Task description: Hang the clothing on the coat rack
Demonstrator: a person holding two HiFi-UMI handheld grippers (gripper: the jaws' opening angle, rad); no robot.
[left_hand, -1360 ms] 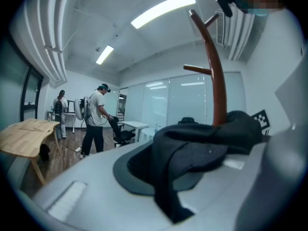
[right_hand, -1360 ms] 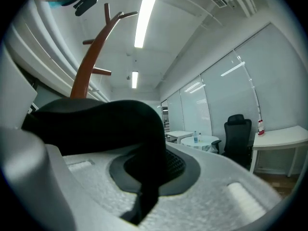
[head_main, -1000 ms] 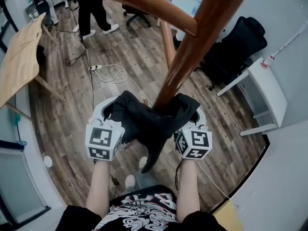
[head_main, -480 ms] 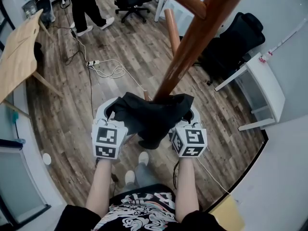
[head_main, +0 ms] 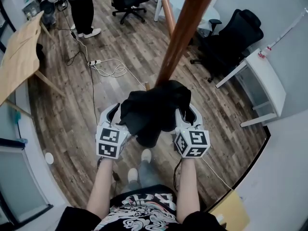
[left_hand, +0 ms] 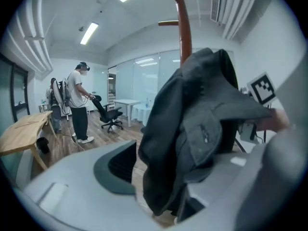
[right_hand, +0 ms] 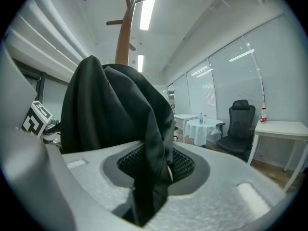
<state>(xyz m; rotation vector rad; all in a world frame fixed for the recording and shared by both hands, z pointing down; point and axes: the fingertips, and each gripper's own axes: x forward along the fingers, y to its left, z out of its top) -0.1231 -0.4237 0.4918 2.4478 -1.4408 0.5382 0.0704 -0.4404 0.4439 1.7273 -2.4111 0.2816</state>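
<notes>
Left tool [head_main: 114, 115] and right tool [head_main: 188, 115] both have jaws opening, cloth loose in each gap; I see the black jacket [head_main: 154, 107] bunched between them, close by the coat rack pole [head_main: 180, 37].

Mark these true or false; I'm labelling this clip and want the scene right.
The dark garment hangs from the coat rack at its top pegs. False: it is bunched low by the pole, between the left gripper and right gripper, whose jaws are opening with cloth between them.
The floor is wood-patterned. True.
A black office chair stands near the white desk. True.
The coiled floor cable is red. False: it is white.
Nobody else is in the room. False: a person stands at the far left.
</notes>
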